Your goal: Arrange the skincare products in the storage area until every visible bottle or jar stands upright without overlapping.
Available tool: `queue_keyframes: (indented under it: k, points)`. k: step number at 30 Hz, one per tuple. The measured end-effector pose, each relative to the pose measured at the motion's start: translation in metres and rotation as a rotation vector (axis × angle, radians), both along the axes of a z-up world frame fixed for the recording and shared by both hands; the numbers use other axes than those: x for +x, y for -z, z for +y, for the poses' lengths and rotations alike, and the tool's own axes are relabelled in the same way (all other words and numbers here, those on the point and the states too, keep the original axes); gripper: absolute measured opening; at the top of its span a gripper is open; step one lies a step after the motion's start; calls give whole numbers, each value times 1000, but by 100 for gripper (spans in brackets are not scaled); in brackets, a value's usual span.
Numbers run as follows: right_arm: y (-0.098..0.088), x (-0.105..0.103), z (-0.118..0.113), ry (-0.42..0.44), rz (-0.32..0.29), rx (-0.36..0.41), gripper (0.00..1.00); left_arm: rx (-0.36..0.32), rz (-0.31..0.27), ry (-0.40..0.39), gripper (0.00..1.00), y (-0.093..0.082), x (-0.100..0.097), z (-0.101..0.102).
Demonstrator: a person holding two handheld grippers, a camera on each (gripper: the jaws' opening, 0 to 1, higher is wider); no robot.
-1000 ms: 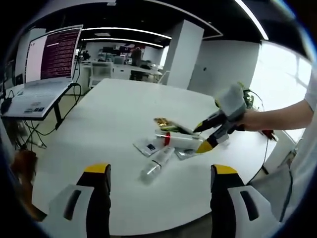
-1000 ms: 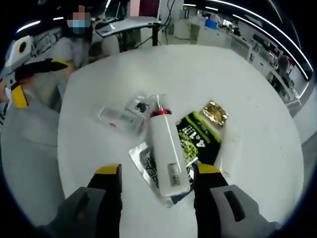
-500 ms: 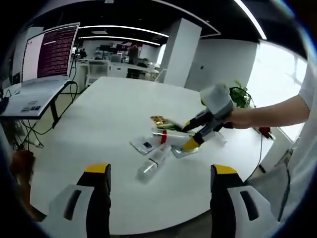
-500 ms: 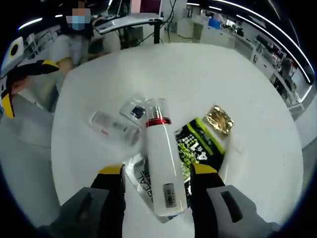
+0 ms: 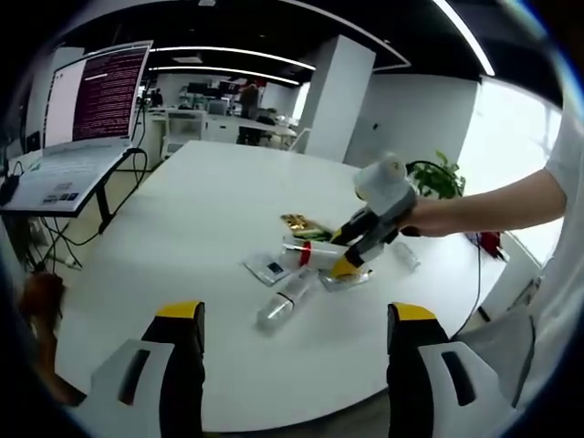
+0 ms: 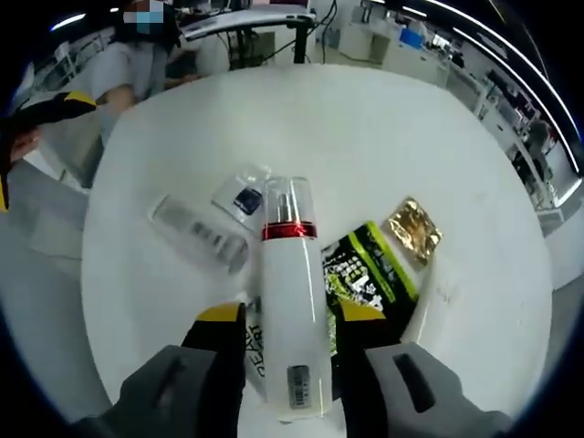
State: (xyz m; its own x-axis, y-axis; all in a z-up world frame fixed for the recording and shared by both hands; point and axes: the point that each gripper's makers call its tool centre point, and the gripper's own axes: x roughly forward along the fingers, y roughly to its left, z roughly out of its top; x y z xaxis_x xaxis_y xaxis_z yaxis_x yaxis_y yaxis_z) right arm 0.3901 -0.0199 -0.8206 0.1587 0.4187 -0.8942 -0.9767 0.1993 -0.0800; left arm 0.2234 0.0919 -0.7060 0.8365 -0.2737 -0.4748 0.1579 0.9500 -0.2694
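Jaws of the right gripper (image 6: 285, 319) straddle the base end of the white pump bottle (image 6: 290, 306), which lies flat on the counter (image 6: 383, 137), its long axis running straight ahead between them to the red collar and clear cap; whether they already pinch it I cannot tell. Beside the bottle lie a green sachet (image 6: 370, 274) and a clear tube (image 6: 201, 235), while the left gripper (image 5: 288, 342) hangs well back from it, jaws wide and empty, so the right is nearer.

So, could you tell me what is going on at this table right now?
A person is sorting skincare products on a white round table with a gripper in each hand. The right gripper has its jaws on either side of a white bottle with a red band and clear cap, which lies over some flat sachets. A clear bottle lies on its side nearby. The left gripper is open, back from the pile. Nothing stands upright yet.
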Motion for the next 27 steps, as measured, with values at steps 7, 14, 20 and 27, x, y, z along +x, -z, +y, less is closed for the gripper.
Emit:
queue_keyframes:
  k: [7, 14, 20, 27]
  points:
    - [3, 2, 3, -22, -2, -28, 30, 2, -2, -7, 75, -1, 0, 1]
    - [6, 2, 2, -26, 13, -64, 30, 2, -5, -10, 75, -1, 0, 1]
    - [10, 2, 1, -36, 26, -124, 31, 8, 0, -15, 75, 0, 0, 4]
    - [12, 4, 0, -49, 68, -154, 31, 11, -1, -16, 75, 1, 1, 4]
